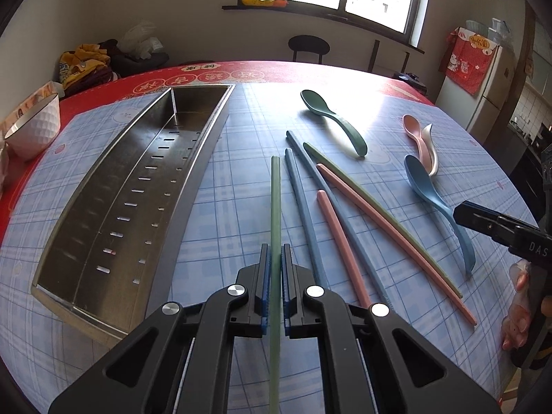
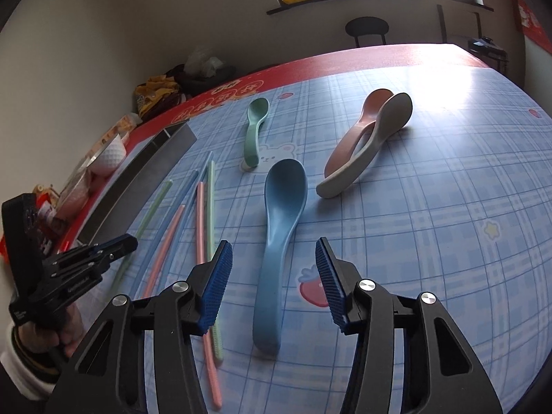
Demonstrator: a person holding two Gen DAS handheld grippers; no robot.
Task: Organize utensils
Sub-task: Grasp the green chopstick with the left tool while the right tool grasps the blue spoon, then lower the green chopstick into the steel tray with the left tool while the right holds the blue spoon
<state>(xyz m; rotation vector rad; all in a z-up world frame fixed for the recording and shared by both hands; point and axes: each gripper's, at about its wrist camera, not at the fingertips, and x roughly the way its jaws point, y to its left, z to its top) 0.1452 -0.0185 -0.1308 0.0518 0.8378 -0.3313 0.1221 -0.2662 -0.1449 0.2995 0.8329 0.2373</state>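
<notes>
My left gripper (image 1: 276,258) is shut on a pale green chopstick (image 1: 275,200) that points away from me, just right of the long steel tray (image 1: 193,186). Beside it on the blue checked mat lie two blue chopsticks (image 1: 303,200), two pink ones (image 1: 339,241) and another green one (image 1: 379,214). My right gripper (image 2: 273,243) stands open with the handle of a blue spoon (image 2: 283,207) between its fingers; the pads do not touch it. Farther off lie a green spoon (image 2: 255,127) and a pink spoon (image 2: 369,110) nested with a white spoon (image 2: 386,127).
A white dimpled bowl (image 1: 34,127) stands left of the tray on the red tablecloth (image 1: 241,72). Bags and cloth are piled at the table's far left corner (image 1: 86,62). A dark chair (image 1: 308,46) stands behind the table, a fridge (image 1: 483,82) to the right.
</notes>
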